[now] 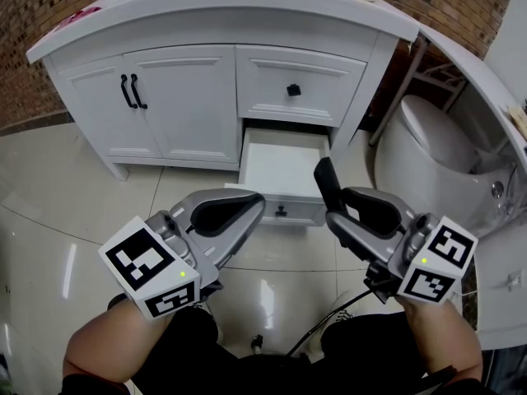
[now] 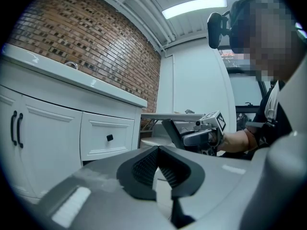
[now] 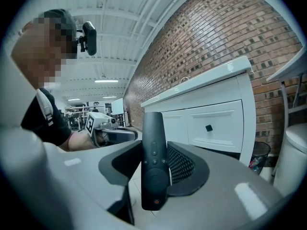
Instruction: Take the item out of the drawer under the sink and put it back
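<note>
Room: brick wall [image 1: 33, 6], tiled floor [image 1: 74, 196], white vanity [image 1: 189, 97], toilet [image 1: 428, 146] at its right.
Drawer [image 1: 280, 167]: lower one, pulled out.
Remote [image 3: 154, 162]: black, upright, outside the drawer, just in front of it.
Right gripper [image 3: 156, 169]: fingers pinching the remote.
Left gripper [image 2: 157, 169]: fingers pressed together, beside the right gripper.
</note>
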The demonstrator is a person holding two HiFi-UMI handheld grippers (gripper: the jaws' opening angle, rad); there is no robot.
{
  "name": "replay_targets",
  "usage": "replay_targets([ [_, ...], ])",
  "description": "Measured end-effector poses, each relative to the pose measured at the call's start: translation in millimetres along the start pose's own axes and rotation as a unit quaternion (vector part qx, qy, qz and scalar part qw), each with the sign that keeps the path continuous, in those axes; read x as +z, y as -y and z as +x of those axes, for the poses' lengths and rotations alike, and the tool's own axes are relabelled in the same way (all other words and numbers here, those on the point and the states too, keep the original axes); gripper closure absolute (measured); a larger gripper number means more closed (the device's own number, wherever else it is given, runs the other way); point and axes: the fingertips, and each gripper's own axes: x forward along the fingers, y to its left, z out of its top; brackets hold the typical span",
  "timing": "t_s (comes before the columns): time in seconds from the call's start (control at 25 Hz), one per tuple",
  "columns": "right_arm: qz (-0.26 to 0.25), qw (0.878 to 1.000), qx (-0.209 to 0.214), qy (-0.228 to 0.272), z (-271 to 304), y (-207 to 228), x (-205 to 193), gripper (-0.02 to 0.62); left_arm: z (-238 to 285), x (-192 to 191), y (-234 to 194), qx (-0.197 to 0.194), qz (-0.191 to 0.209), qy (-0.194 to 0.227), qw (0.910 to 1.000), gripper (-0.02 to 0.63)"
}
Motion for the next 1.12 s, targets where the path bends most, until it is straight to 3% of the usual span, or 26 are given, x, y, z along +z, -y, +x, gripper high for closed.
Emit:
replay_targets([
  [0.24, 0.000, 1.000, -0.013, 0.008, 12, 12, 23, 0.425, 5, -7, 0, 0.001, 0.003, -0.009, 1.0000, 0.600],
  [0.52, -0.107, 0.992, -0.050, -0.036, 52, 59, 38, 0.425, 2, -3, -3, -0.002, -0.010, -0.001, 0.9999, 0.600],
  [0.76, -0.153, 0.983, -0.066, -0.072, 85, 101, 23, 0.425, 1, -3, -5, -0.007, -0.022, 0.001, 0.9997, 0.600],
  [1.12, -0.176, 0.971, -0.074, -0.141, 128, 157, -27, 0.425, 7, -4, 0, -0.025, -0.026, -0.005, 0.9993, 0.600],
])
